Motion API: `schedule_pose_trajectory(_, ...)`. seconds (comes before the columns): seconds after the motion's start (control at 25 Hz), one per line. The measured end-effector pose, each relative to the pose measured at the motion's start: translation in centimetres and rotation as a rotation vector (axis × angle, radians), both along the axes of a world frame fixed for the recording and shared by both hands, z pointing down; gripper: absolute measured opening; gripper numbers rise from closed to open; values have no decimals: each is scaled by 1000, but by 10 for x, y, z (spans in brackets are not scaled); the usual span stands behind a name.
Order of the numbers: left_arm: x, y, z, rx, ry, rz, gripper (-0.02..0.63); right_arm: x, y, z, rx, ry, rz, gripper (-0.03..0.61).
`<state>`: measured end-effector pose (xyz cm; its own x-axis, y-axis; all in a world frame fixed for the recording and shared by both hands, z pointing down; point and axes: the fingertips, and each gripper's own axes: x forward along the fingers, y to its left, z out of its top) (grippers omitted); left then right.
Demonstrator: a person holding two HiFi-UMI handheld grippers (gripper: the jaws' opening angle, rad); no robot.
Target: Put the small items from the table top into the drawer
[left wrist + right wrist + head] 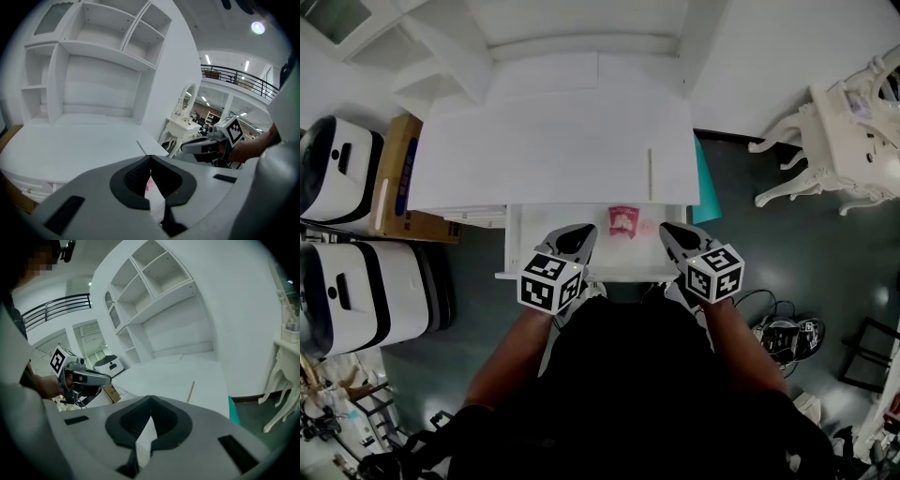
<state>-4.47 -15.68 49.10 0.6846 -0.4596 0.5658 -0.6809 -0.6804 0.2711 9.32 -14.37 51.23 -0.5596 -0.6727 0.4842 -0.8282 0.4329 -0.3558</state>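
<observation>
A white desk top [553, 150] carries only a thin wooden stick [650, 173] near its right front; the stick also shows in the left gripper view [141, 147] and the right gripper view [191, 391]. Below the front edge a white drawer [534, 220] stands open, with a small pink packet [623, 221] lying in it. My left gripper [578, 234] and right gripper [668, 230] hover over the drawer on either side of the packet. Both are shut with nothing between their jaws. Each gripper view shows the other gripper: the right one [206, 143], the left one [86, 377].
White shelves [93, 56] rise at the back of the desk. Two white machines [337, 169] [356, 291] and a cardboard box [398, 178] stand on the floor at the left. A teal object [705, 183], white ornate furniture [844, 141] and cables [783, 333] are at the right.
</observation>
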Motion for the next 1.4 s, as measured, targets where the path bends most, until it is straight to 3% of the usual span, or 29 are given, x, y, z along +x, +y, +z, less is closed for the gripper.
schedule_pose_trajectory(0.64,16,7,0,26,-40,64,11,10,11,9,-18,39,44,31)
schedule_pose_trajectory(0.88,12,0,3,-10,-5,32,11,11,9,16,-35,51,47,31)
schedule_pose_trajectory(1.4,-3,-5,20,-44,-45,-7,11,14,-21,44,-74,95,72,31)
